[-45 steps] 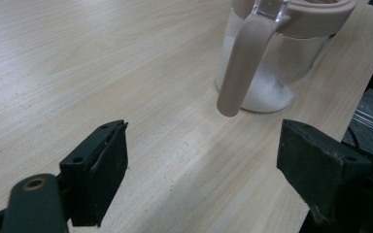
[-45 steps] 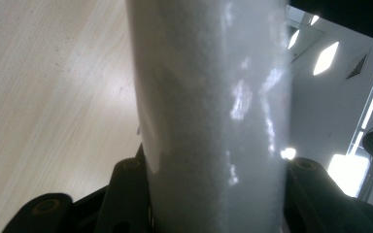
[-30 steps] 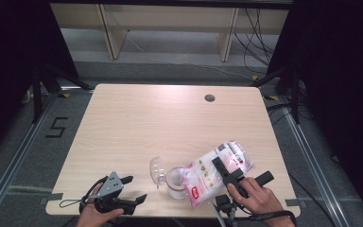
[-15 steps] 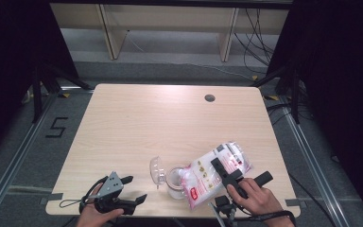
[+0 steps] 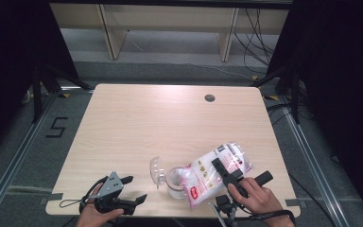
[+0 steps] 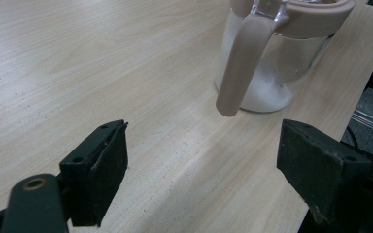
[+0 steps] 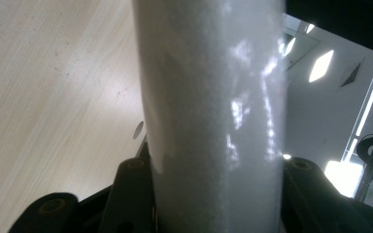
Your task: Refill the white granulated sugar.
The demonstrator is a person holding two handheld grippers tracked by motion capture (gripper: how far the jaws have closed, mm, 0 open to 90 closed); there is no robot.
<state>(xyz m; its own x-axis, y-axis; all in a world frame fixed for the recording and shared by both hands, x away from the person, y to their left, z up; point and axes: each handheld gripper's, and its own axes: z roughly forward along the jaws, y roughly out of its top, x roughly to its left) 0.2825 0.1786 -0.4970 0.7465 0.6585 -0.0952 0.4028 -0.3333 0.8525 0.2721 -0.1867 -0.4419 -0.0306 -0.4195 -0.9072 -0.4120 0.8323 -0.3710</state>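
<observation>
White granules pour from the clear plastic bag [image 5: 217, 168], clamped in the right gripper [image 5: 226, 171], into the pink-rimmed glass jar [image 5: 174, 179]; left gripper [image 5: 131, 189] waits with jaws apart. Next: tilt further, steadily.

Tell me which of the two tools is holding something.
The right tool: its jaws clamp the white bag tilted over the jar. The left tool sits open, empty.
</observation>
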